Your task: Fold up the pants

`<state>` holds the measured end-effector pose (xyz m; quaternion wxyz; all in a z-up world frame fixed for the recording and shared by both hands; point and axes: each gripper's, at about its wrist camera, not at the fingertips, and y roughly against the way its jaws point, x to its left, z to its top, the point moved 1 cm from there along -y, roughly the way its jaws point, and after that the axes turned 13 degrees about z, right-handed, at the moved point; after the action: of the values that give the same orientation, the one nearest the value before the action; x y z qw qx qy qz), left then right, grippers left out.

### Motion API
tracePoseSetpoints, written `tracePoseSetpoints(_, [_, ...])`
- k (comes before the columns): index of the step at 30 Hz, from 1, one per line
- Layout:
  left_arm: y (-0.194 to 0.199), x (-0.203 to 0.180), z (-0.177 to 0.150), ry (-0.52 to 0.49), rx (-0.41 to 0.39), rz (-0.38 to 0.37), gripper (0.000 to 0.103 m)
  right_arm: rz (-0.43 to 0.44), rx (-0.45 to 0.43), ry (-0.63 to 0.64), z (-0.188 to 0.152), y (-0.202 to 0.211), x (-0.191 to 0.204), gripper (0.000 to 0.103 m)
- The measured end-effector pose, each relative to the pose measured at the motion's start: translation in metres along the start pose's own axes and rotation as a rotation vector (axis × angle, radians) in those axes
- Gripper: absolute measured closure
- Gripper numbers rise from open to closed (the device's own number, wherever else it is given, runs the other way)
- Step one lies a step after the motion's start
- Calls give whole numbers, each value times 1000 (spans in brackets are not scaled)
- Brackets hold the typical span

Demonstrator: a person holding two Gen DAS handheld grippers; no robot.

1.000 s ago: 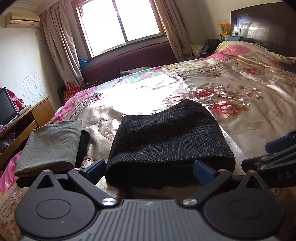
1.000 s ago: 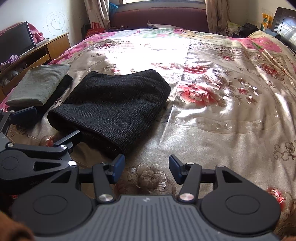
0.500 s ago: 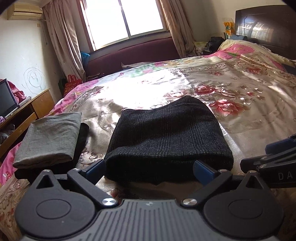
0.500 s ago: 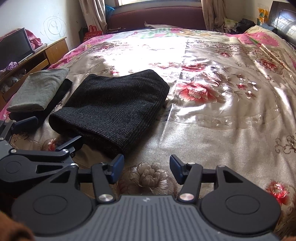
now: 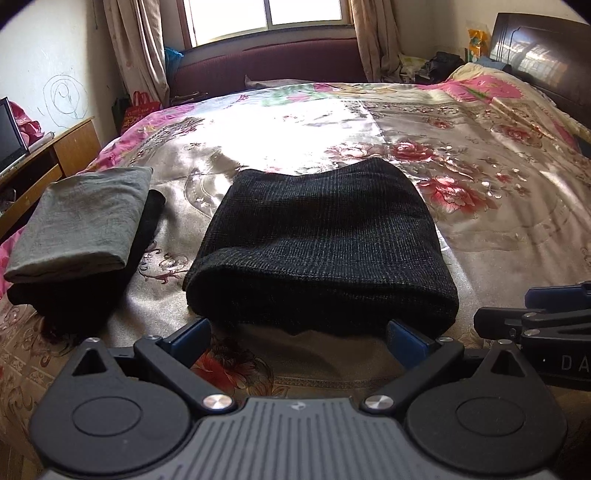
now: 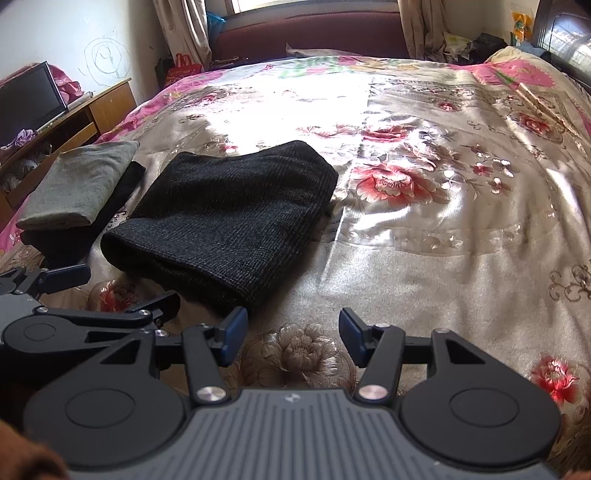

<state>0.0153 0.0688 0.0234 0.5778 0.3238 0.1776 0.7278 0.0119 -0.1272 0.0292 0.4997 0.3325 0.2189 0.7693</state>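
The folded pants, dark with a fine check, lie flat on the bed, toward its near edge and left of centre. The fold faces the near edge; the far end lies in the sunlit patch of the floral bedspread.

Left tongs: the jaws stand wide, one blue pad at each side of the near fold of the pants. The pads do not press on the cloth. Nothing is held.

Right tongs: the jaws stand at about half width over bare bedspread, just right of the near right corner of the pants. Nothing lies between the pads. In the right wrist view the left tongs show at the lower left, beside the near fold.

A folded grey garment rests on a folded black garment near the left edge of the bed, apart from the pants with a strip of bedspread between them.

Beyond the left edge stands a wooden cabinet carrying a screen. A window with curtains lies past the far edge. A dark headboard stands at the far right corner.
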Motion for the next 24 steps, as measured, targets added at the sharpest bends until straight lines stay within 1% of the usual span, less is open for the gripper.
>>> tracePoseSetpoints(3, [3,-1,0,-3,-8,10,0,2,-3,-1,0,1,0,47])
tracePoseSetpoints(24, [4,0,-4,30,20,7,0,10,-3,-24,-6,1,1,47])
